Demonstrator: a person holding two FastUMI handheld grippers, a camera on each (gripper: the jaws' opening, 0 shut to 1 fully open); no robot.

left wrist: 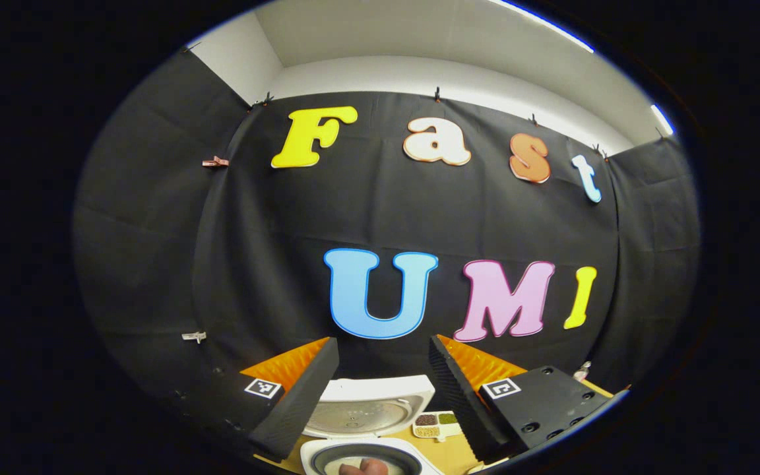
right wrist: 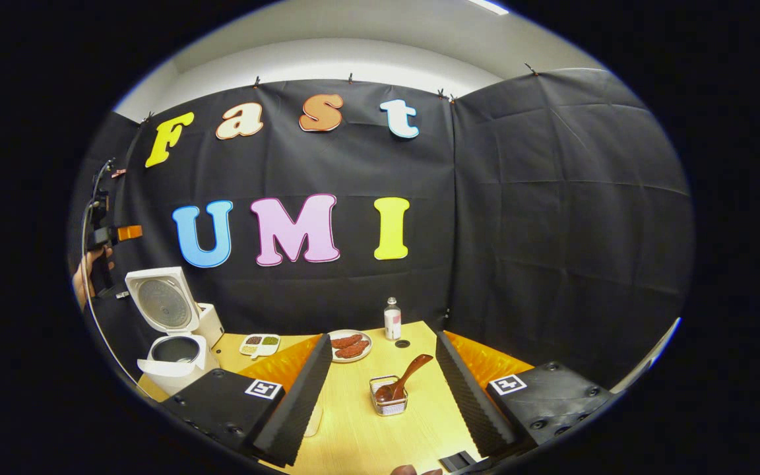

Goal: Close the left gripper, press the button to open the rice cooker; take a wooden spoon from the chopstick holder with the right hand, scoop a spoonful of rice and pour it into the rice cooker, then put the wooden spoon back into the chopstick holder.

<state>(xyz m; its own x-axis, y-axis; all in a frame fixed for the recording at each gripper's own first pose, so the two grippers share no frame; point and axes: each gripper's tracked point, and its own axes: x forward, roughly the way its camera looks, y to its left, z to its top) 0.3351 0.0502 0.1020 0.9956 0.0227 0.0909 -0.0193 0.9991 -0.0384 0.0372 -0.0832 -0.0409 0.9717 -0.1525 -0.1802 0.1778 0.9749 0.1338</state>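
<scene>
The white rice cooker (right wrist: 179, 356) stands at the table's left end with its lid (right wrist: 163, 302) swung up and the dark inner pot showing. In the left gripper view the rice cooker (left wrist: 367, 422) lies low between the fingers of my left gripper (left wrist: 384, 342), which is open and holds nothing. A hand holds that left gripper (right wrist: 101, 236) above and left of the cooker. My right gripper (right wrist: 383, 340) is open and holds nothing. Between its fingers, on the table, a wooden spoon (right wrist: 410, 375) leans to the right in a small mesh chopstick holder (right wrist: 390, 404).
A divided dish of grains (right wrist: 259, 344) sits right of the cooker, also seen as the grain dish (left wrist: 437, 425). A plate of sausages (right wrist: 350, 346) and a small bottle (right wrist: 392, 318) stand at the back of the wooden table (right wrist: 353, 435). Black cloth walls close the booth.
</scene>
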